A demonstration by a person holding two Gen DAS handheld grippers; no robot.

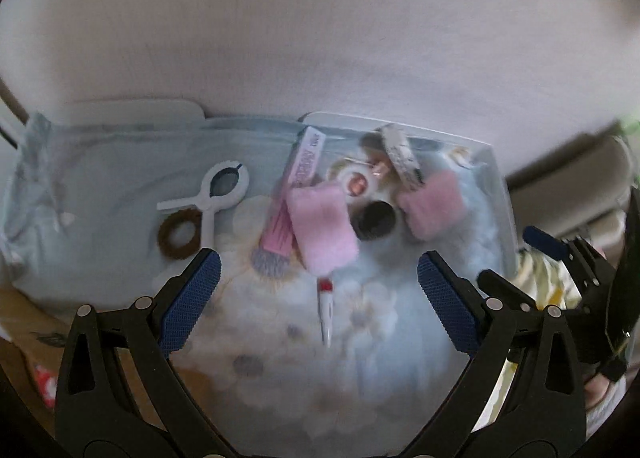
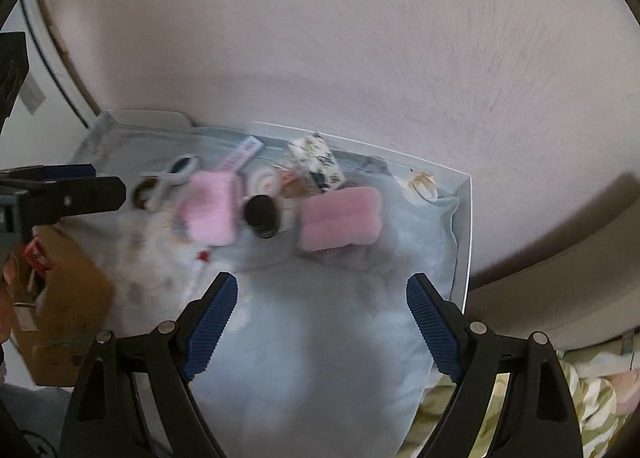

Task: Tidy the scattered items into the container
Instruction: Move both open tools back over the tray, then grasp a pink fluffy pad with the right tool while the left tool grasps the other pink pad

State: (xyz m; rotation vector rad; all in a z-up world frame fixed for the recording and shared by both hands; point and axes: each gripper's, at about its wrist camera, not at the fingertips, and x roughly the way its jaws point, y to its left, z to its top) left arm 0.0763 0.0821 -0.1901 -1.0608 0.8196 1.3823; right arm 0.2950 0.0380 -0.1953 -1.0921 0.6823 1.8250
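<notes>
Left gripper [image 1: 319, 272]: I see my jaws spread wide with nothing between them, hanging over the pale blue flowered cloth [image 1: 280, 358].
Right gripper [image 2: 322, 300]: my jaws stand wide apart here too, empty, above a bare stretch of the cloth.
Container [image 2: 464, 226]: a white tray with a low wall along my right side; whether all the items lie inside it I cannot tell.
Pen [image 1: 325, 310]: white with a red band, long axis running toward me and away, lying on the cloth between my left jaws in that view.
Makeup brush [image 1: 276, 234]: pink packet, bristles pointing toward me, long axis leaning up and to the right; there is lettering on the far end, too blurred for me to read.
Pink pads: one [image 1: 322, 226] overlaps the brush, the other [image 2: 340, 218] lies crosswise to the right.
Black jar [image 2: 262, 216]: tipped on its side between the two pads.
White clip [image 1: 218, 198]: round head away from me, handles toward me.
Brown hair tie [image 1: 180, 234]: flat, touching the clip's handles.
Speckled box [image 2: 318, 164]: behind the pads; print unreadable.
</notes>
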